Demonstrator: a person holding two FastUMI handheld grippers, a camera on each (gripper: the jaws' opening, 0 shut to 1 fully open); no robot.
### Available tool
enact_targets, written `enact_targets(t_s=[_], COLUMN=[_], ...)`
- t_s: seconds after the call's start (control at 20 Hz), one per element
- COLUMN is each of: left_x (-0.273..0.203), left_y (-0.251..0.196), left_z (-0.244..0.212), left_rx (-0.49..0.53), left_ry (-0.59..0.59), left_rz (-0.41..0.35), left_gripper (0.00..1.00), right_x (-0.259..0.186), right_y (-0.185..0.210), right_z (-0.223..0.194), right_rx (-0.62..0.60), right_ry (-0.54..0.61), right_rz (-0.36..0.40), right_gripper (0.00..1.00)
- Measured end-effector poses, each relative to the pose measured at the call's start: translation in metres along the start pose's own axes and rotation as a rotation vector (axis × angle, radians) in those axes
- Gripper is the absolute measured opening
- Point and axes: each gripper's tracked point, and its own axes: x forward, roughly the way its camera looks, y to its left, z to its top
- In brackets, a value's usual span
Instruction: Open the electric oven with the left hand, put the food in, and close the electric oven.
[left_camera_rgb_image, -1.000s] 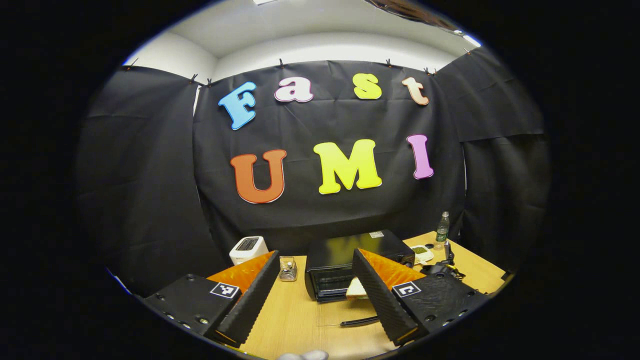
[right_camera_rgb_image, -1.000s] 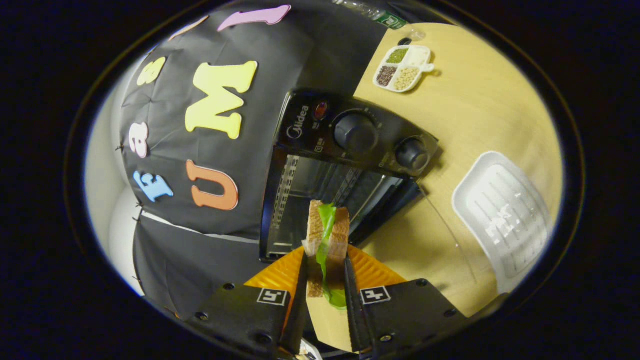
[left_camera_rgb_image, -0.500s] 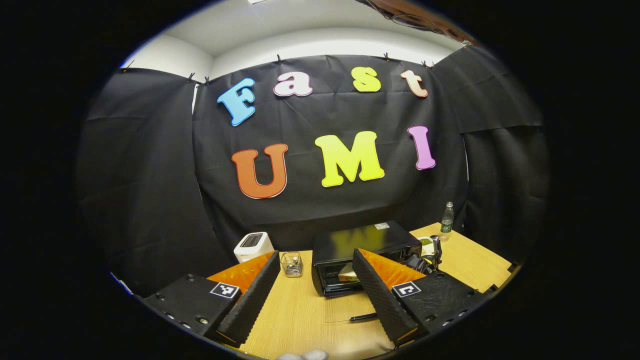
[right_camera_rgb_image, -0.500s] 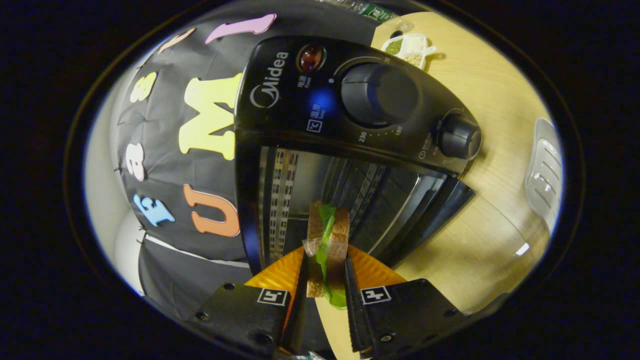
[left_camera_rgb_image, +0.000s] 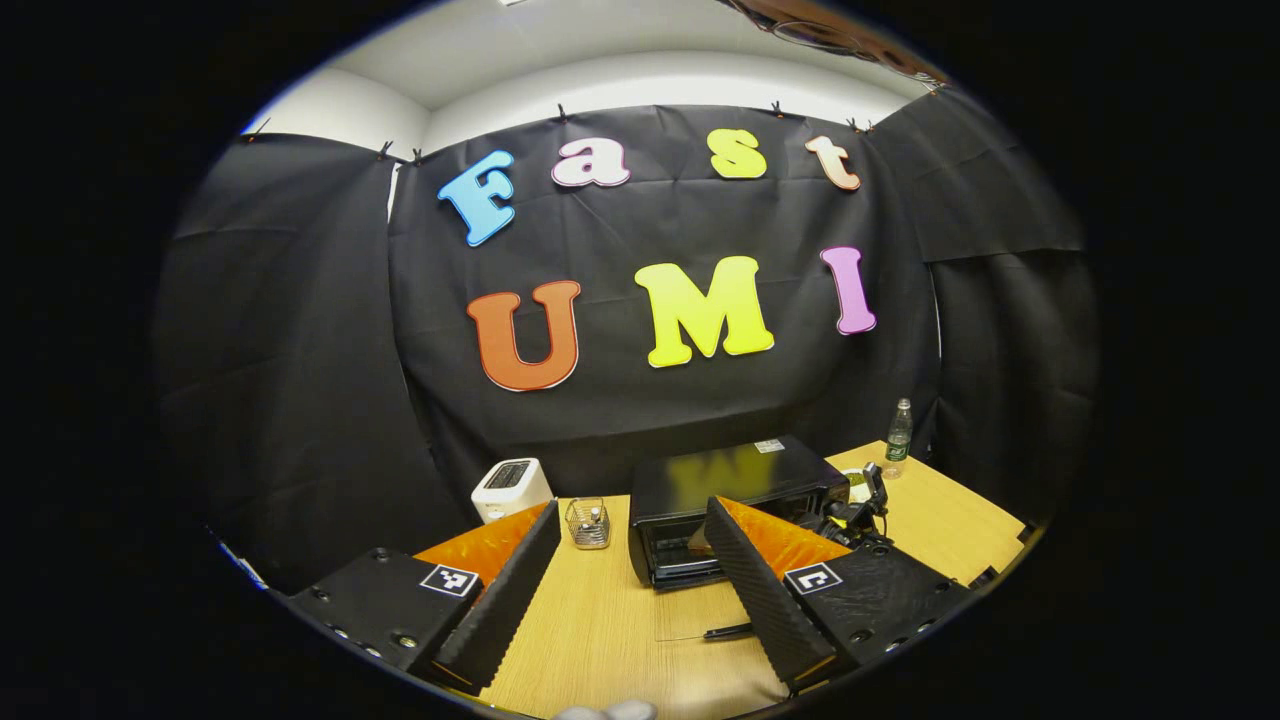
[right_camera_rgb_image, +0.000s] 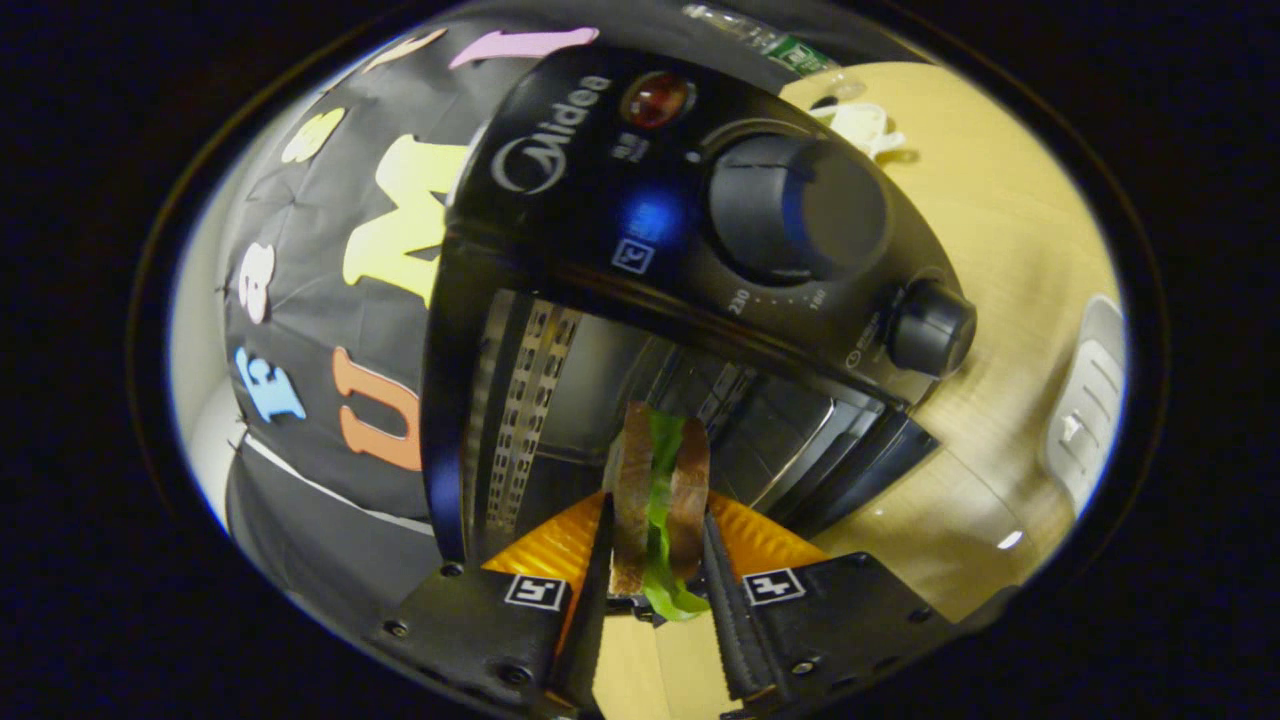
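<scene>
The right gripper is clamped on the sandwich — bread either side, green leaf between — with its leading end already inside the mouth of the electric oven. In the right gripper view the cavity sits at 12 o'clock from the food, the control knobs at 1 to 2 o'clock.

To do this step well, I judge the sandwich should go deeper and level onto the rack before the fingers part, kept clear of the perforated side wall at 10 o'clock. Let go only once it rests, then draw straight back over the lowered glass door.

The left gripper hangs with fingers spread and empty above the desk, the oven at its 1 o'clock — placed to shut the door afterwards.
</scene>
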Motion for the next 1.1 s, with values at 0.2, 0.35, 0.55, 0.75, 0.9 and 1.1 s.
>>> enact_targets(t_s=[0.2, 0.35, 0.55, 0.75, 0.9, 1.1], left_x=[-0.004, -0.005, -0.007, -0.008, -0.008, -0.008], left_y=[0.001, 0.001, 0.002, 0.000, -0.009, -0.020], left_z=[0.000, 0.000, 0.003, 0.012, 0.018, 0.025], left_rx=[-0.004, -0.012, -0.007, -0.021, -0.036, -0.024], left_ry=[0.001, -0.001, -0.019, -0.045, -0.066, -0.094], left_rz=[-0.002, 0.002, 0.010, 0.007, -0.002, -0.015], left_gripper=[0.95, 0.95, 0.95, 0.95, 0.95, 0.95], right_x=[-0.011, -0.027, -0.065, -0.132, -0.191, -0.271], right_y=[-0.012, -0.013, -0.005, 0.031, 0.064, 0.102], right_z=[0.001, 0.016, 0.026, 0.058, 0.096, 0.152], right_rx=[-0.232, -0.405, -0.577, -0.757, -0.863, -0.978], right_ry=[0.010, -0.031, -0.034, -0.111, -0.203, -0.373], right_rz=[-0.090, -0.128, -0.140, -0.127, -0.129, -0.137], right_gripper=[0.91, 1.00, 0.93, 1.00, 0.94, 0.94])
